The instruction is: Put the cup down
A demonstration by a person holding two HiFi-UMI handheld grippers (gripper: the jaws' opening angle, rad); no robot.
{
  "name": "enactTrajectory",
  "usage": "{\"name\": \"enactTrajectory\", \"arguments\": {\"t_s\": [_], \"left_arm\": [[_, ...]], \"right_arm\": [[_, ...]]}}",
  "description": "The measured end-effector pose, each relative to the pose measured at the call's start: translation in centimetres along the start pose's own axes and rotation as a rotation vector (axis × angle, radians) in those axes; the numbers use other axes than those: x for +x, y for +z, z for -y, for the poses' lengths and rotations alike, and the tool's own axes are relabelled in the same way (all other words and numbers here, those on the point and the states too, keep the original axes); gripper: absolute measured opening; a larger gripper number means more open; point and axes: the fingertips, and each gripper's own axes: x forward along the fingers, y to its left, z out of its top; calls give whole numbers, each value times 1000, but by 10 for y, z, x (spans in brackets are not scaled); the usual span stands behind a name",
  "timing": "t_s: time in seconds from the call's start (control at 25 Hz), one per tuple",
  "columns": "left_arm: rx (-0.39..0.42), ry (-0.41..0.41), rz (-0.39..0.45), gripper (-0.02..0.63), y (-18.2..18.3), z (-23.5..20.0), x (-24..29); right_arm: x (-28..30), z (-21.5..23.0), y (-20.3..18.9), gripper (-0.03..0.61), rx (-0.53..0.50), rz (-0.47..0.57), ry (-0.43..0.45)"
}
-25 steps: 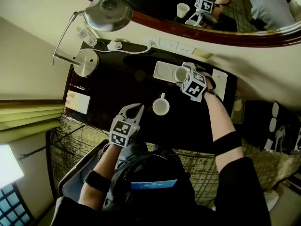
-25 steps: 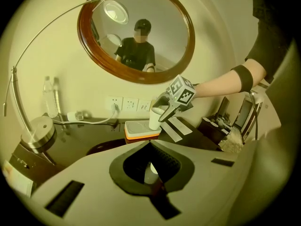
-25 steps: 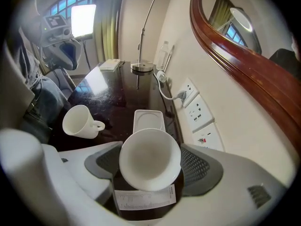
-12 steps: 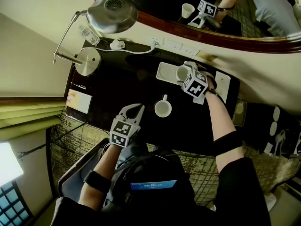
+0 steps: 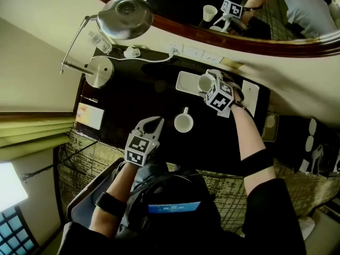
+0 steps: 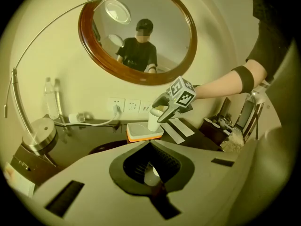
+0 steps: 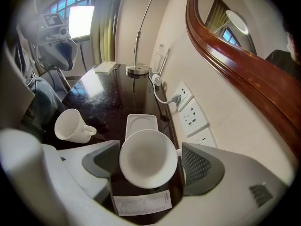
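Note:
A white cup (image 7: 146, 154) stands upright on the near end of a white tray (image 7: 141, 121) with an orange underside (image 6: 143, 136). My right gripper (image 7: 149, 165) points steeply down around the cup. Its jaws have just been opening, and a gap shows between the right pad (image 7: 197, 166) and the cup wall. In the head view the cup (image 5: 204, 82) is at the tray's right end (image 5: 186, 82), half hidden by the right gripper (image 5: 210, 85). My left gripper (image 5: 154, 122) is shut and empty near the table's front edge.
A second white mug (image 5: 183, 122) with a handle sits mid-table. A desk lamp (image 5: 125, 14) with its round base (image 5: 99, 70), a water bottle (image 5: 99, 40) and wall sockets (image 5: 191, 51) line the back. A paper slip (image 7: 141, 203) lies under the right gripper. A notepad (image 5: 88, 115) lies at the left.
Little differs: the right gripper stays around the cup at the tray and the left gripper keeps still. The head view has shifted slightly.

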Motion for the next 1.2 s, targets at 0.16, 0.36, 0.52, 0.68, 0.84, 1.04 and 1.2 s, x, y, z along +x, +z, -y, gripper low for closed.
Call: {"name": "enactTrajectory", "arguments": {"t_s": [0.16, 0.36, 0.52, 0.68, 0.84, 1.04, 1.2], "left_arm": [[3, -4, 7, -4, 3, 3, -3], [-21, -21, 27, -5, 10, 9, -7], [-33, -27, 41, -5, 16, 14, -11], [-17, -14, 51, -5, 22, 16, -17], [-12, -5, 64, -5, 26, 20, -21], [3, 9, 72, -5, 30, 23, -24], [10, 14, 66, -5, 26, 26, -26]], "right_arm": [[-18, -3, 3, 448, 24, 23, -19], [-49, -22, 0, 443, 90, 71, -41], [-73, -41, -11, 388, 156, 100, -48], [-94, -60, -24, 317, 201, 119, -66], [-110, -85, -31, 154, 222, 157, -62], [-125, -109, -37, 2, 300, 198, -87], [-124, -129, -47, 0, 396, 248, -80]]}}
